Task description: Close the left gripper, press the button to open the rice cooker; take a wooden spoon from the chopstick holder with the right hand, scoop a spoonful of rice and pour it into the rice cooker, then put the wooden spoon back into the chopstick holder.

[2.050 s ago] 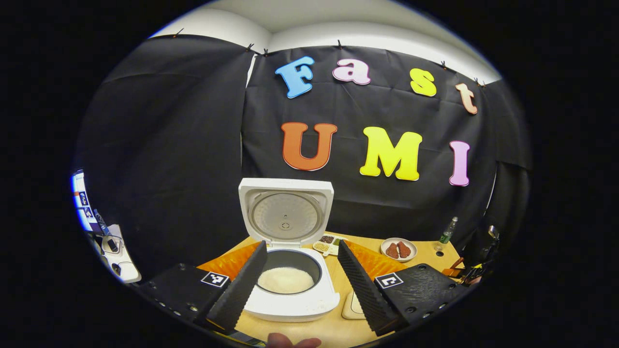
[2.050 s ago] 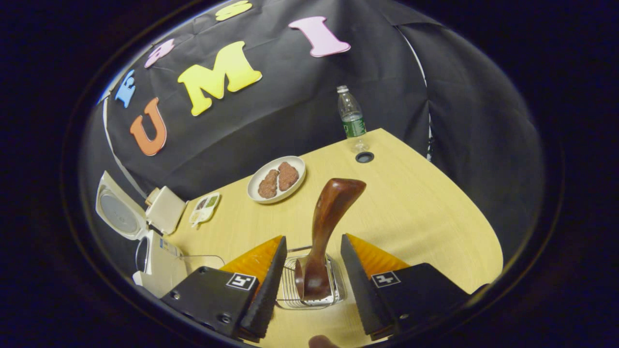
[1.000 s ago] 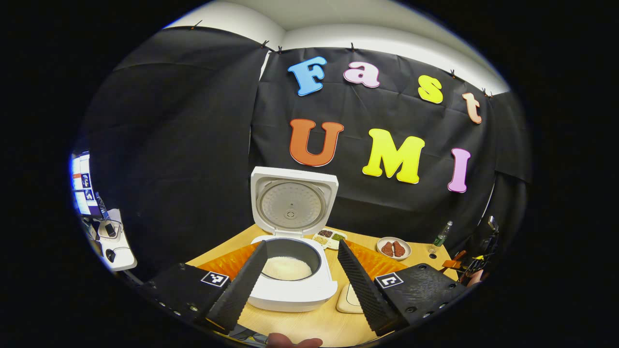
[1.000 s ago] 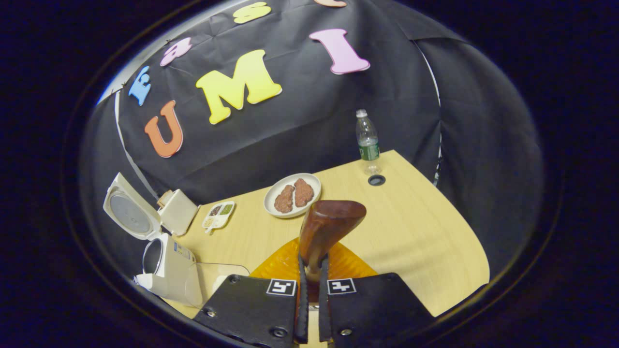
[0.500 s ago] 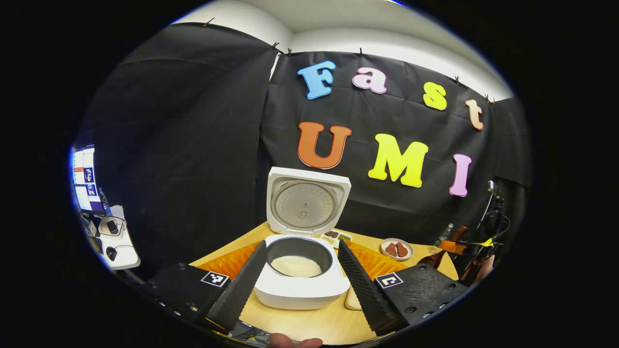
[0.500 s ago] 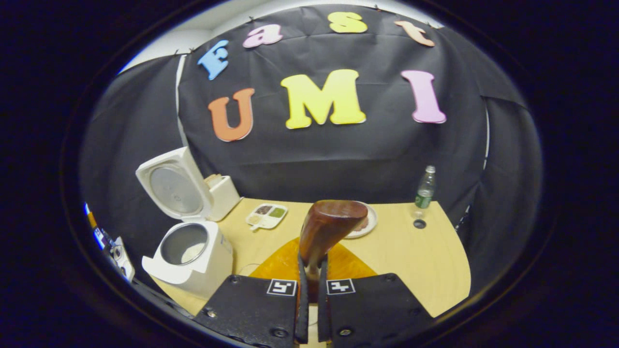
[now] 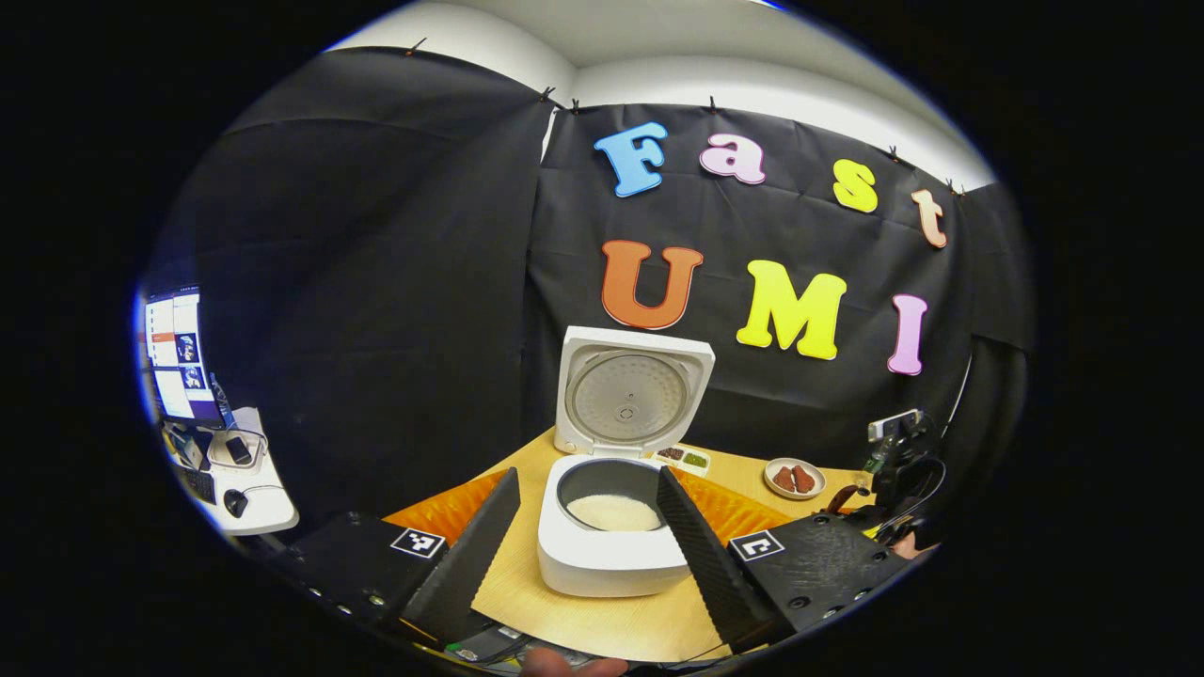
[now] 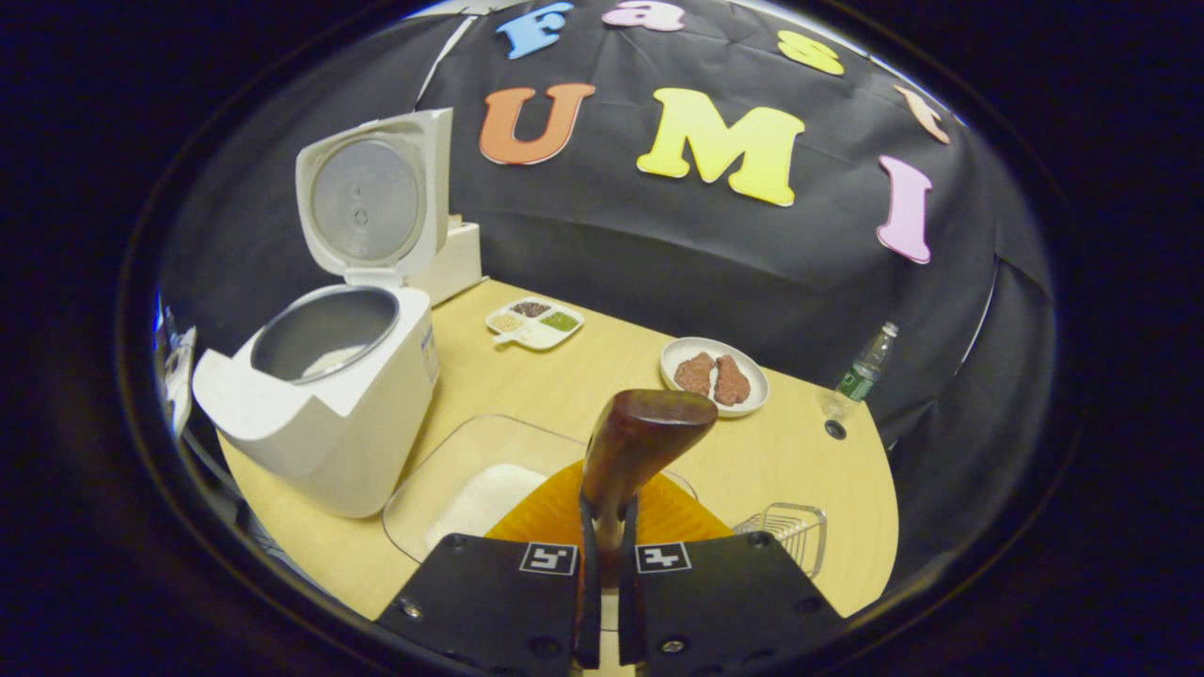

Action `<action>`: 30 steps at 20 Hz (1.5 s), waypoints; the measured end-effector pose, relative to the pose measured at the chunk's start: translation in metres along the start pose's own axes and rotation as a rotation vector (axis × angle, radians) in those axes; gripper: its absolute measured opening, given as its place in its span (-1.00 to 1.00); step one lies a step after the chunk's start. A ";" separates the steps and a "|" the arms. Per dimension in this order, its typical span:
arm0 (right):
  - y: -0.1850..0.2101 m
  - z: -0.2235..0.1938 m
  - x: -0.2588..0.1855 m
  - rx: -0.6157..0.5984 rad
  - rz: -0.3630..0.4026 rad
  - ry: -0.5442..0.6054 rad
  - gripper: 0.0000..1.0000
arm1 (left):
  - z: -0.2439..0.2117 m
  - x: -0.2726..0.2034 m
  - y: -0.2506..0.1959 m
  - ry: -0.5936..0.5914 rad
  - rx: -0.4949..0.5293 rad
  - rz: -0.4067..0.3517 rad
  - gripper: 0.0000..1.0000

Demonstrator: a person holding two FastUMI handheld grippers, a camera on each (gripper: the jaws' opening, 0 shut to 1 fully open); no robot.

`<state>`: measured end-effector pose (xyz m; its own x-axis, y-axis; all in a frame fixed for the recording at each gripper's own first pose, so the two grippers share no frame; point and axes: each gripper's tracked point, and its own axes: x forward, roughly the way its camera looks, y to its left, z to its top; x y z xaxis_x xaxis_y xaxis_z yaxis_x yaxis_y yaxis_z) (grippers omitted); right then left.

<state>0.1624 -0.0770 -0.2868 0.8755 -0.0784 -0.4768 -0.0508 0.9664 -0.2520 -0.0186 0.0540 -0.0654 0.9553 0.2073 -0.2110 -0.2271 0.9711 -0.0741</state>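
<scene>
Wooden spoon (image 8: 628,451) clamped at the shaft between the fingers of the right gripper (image 8: 602,564), broad dark end pointing up and away, out of the wire chopstick holder (image 8: 785,531) standing empty just to the right on the surface (image 8: 602,376). Directly beneath and ahead, a clear dish of rice (image 8: 480,498), part hidden behind the fingers; left of it, touching or nearly so, the rice cooker (image 8: 320,404), lid up, inner pot holding some white rice already. Scooping step judged next.

Risks from here:
- Uncertain which end is the bowl; from this angle cannot tell whether the scooping end faces the dish. A dip with the wrong end brings up nothing.
- Narrow, smooth shaft; likely to twist in the grip when pushed into the grains, tipping the load onto the surface.
- Clear dish light and shallow; a sideways push could slide it against the cooker or off the near edge.
- Raised lid close over the pot; a high carry could knock it.

Left gripper (image 7: 588,541) held back near the front edge, fingers well apart with nothing between them, framing the cooker (image 7: 611,527); a drift forward could crowd the pouring path.

Farther off: plate (image 8: 715,376), small divided tray (image 8: 534,322), bottle (image 8: 861,371), all clear of the work.
</scene>
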 end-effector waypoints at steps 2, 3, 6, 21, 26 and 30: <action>0.004 -0.014 0.007 -0.030 -0.025 0.004 -0.81 | -0.004 -0.001 0.004 0.012 0.007 0.009 0.88; 0.010 -0.024 0.008 -0.023 -0.020 0.017 -0.81 | -0.004 -0.003 0.006 0.017 0.007 0.013 0.88; 0.029 -0.026 0.011 0.060 0.026 0.021 -0.81 | -0.007 -0.006 0.007 0.037 0.005 0.020 0.88; 0.056 -0.006 0.022 0.776 0.292 0.121 -0.82 | -0.002 -0.014 -0.006 0.047 0.030 0.026 0.88; 0.028 -0.004 0.018 0.885 0.304 0.100 -0.82 | 0.003 -0.009 -0.021 0.043 0.023 0.002 0.88; -0.011 -0.003 0.006 1.036 0.299 0.059 -0.82 | 0.007 0.000 -0.031 0.038 0.030 -0.014 0.88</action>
<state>0.1671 -0.0888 -0.2897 0.8690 0.2105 -0.4478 0.1970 0.6829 0.7034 -0.0102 0.0246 -0.0566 0.9503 0.1899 -0.2467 -0.2077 0.9770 -0.0476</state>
